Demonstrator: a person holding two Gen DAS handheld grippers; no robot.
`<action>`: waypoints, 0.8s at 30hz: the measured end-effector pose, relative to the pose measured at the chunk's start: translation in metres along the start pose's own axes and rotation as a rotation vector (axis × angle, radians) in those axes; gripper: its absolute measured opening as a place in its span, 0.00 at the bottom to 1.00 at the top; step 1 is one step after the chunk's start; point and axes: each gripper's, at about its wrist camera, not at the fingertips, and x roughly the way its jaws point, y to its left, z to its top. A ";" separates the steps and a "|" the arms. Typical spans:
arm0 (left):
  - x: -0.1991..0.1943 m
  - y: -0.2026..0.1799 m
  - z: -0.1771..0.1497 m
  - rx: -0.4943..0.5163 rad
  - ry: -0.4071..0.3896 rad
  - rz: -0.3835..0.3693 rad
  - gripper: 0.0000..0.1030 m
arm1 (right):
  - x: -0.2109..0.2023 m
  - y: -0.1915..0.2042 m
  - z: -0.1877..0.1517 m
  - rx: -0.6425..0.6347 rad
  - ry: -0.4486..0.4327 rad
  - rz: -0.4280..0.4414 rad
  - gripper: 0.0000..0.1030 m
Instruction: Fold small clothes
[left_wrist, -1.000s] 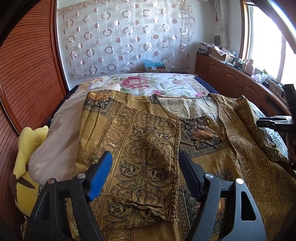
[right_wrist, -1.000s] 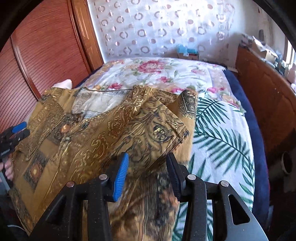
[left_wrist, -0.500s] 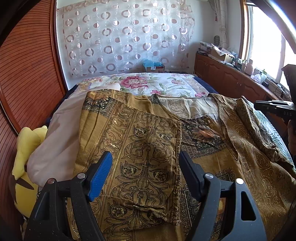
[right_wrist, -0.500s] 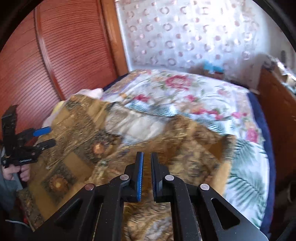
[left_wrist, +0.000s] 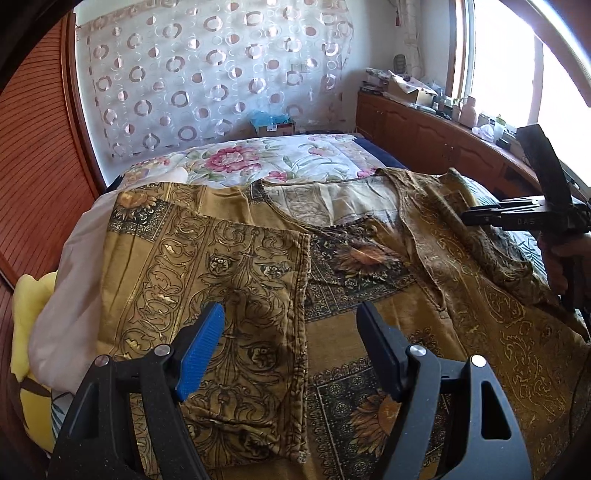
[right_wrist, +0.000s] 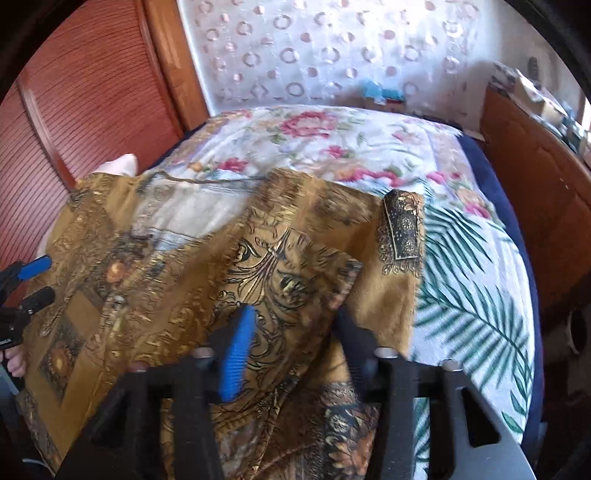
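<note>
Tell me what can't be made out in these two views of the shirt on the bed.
- Right wrist view: right tool is motion-blurred, so any grip on the gold patterned shirt is unclear.
- Left wrist view: the shirt's hem is cut off by the bottom edge and the left tool.
- Items on the windowsill: too small, glare-washed.

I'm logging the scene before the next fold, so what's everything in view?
garment: one, mustard gold with black print, spread on the bed, one sleeve folded in
bedspread: one, white with pink flowers and green palm leaves, under the garment
pale bedding: one, off-white, left edge of the bed
soft toy: one, yellow, left of the bed
curtain: one, white with circles, back wall
box: one, brown with blue contents, behind the bed
cabinet: one, brown wood, cluttered top, under the window
slatted panel: brown wood, left
left gripper: black, blue pad, open above the garment
right gripper: black, blue pad, closing, cloth between its jaws
</note>
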 end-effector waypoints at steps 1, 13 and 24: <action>0.000 0.000 0.000 -0.001 0.002 0.001 0.73 | 0.003 0.005 0.003 -0.011 0.005 0.027 0.21; -0.003 0.005 -0.007 -0.012 0.010 0.014 0.73 | -0.039 0.057 0.004 -0.119 -0.099 0.225 0.26; -0.011 0.038 0.009 -0.018 -0.031 0.027 0.73 | -0.012 0.010 -0.010 -0.058 -0.065 -0.136 0.56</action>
